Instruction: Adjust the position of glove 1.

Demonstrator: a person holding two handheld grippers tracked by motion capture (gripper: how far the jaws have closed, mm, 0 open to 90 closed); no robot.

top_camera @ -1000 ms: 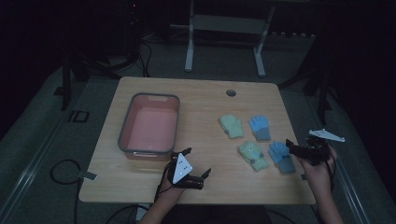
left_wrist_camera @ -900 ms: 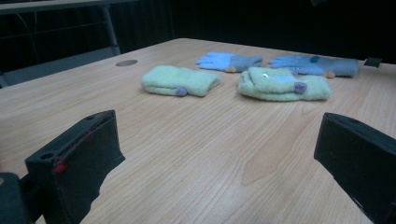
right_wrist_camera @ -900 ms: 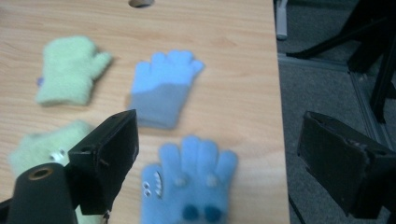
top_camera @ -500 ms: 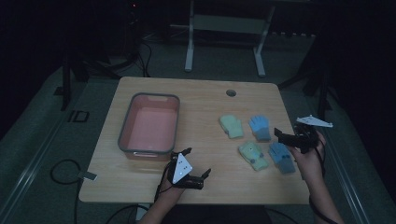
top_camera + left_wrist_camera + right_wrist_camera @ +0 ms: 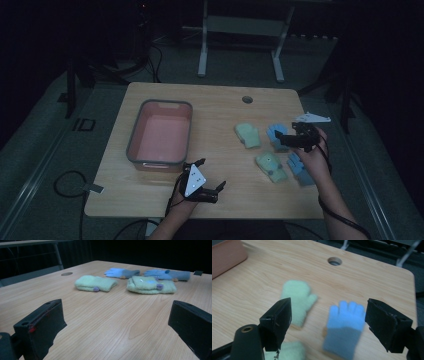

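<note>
Four small gloves lie on the right half of the wooden table (image 5: pixel 215 110): a far green mitten (image 5: pixel 248 134), a far blue glove (image 5: pixel 274 132), a near green mitten (image 5: pixel 271 166) and a near blue glove (image 5: pixel 300 169). My right gripper (image 5: pixel 279 139) hovers over the far blue glove. In the right gripper view that blue glove (image 5: pixel 345 326) lies below the gap and the green mitten (image 5: pixel 298 300) lies to its left. The jaws stand wide and have just been closing slightly, with nothing pressed between them. My left gripper (image 5: pixel 212 174) rests open near the front edge, facing the gloves (image 5: pixel 96 283).
A pink bin (image 5: pixel 134 145) with a grey rim stands on the left half of the table. A round cable hole (image 5: pixel 247 99) sits near the far edge. Cables lie on the floor to the left, and a metal stand is behind the table.
My right gripper has moved away from the person, from beside the near blue glove to over the far blue glove. The left gripper has stayed put.
</note>
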